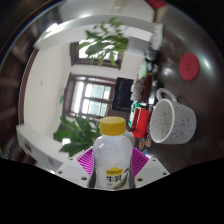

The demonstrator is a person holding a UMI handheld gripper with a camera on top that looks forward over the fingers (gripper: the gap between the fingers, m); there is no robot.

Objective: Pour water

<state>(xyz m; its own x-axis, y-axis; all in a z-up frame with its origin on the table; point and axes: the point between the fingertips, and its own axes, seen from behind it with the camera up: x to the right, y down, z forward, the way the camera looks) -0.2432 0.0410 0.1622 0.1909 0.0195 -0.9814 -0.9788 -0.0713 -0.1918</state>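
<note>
The tongs [113, 172] are closed on a small white bottle [113, 158] with a yellow cap [114, 127]. The bottle stands upright between the two purple pads [88, 160], which press against its sides low down around the label. The cap looks to be on.

Beyond the bottle and off to the right sits a white speckled mug [174, 120] with its handle turned towards the tongs. Between bottle and mug is something red [141, 120] that I cannot identify. A leafy green plant [76, 131] stands on the other side, with a window [93, 98] behind it. The whole scene appears tilted, so the tongs are probably held at an angle. The surface under the mug is not clearly visible.

The main risk, as I judge it, is the cap: if it is screwed on, tilting over the mug gives no water at all, and a loose cap could drop into the mug. The hold is low on the bottle, so it may swivel between the pads once tipped, sending the stream wide of the rim. The red object lies near the path to the mug and could be knocked. A fast tilt would overshoot the mug's opening and wet whatever lies around it.
</note>
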